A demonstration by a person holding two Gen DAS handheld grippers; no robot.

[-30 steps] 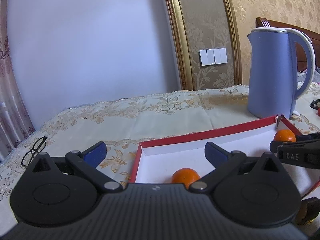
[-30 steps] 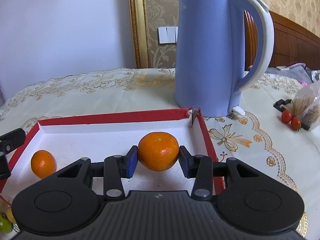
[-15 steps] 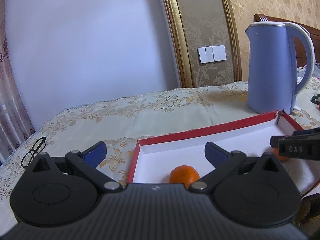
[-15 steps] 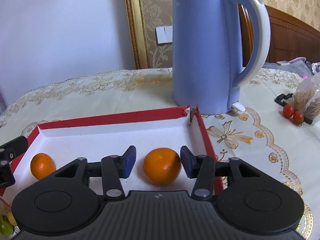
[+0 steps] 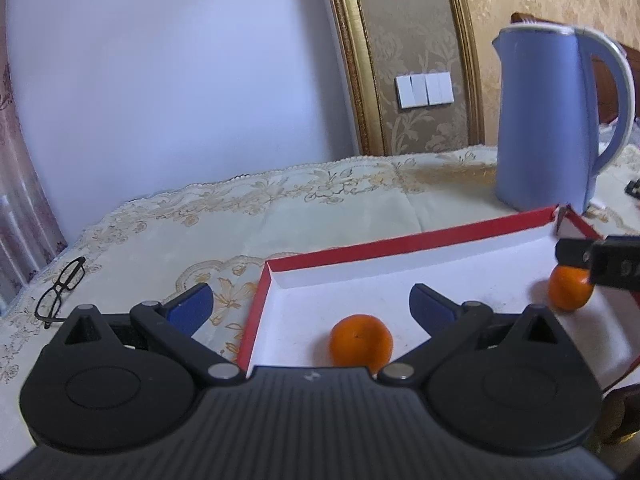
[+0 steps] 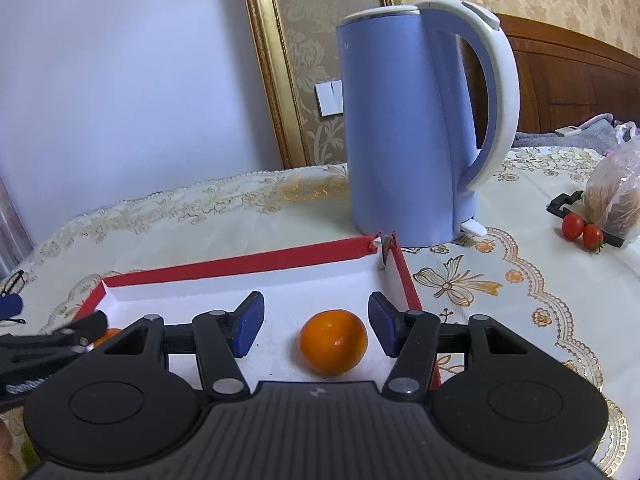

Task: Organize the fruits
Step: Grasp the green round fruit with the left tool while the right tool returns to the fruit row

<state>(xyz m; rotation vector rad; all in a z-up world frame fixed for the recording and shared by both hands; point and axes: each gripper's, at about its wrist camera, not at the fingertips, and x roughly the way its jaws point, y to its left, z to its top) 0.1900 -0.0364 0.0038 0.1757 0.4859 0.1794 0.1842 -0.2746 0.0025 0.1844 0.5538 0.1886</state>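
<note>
A shallow white tray with a red rim [image 5: 400, 240] [image 6: 248, 264] lies on the tablecloth. Two oranges rest in it. One orange [image 5: 361, 343] lies near the tray's left end, just in front of my open, empty left gripper [image 5: 310, 306]; it is mostly hidden in the right wrist view [image 6: 107, 333]. The other orange [image 6: 333, 341] [image 5: 569, 288] lies near the tray's right end, between the fingers of my open right gripper [image 6: 316, 322], which do not touch it.
A tall blue electric kettle [image 6: 408, 120] [image 5: 548, 120] stands just behind the tray's far right corner. Two cherry tomatoes [image 6: 582, 230] and a plastic bag [image 6: 616, 200] lie at the right. Glasses [image 5: 60, 292] lie at the left table edge.
My right gripper opened and let go of the orange, which now rests in the tray. The gripper has drawn back a little. The left gripper stayed open and shifted slightly left.
</note>
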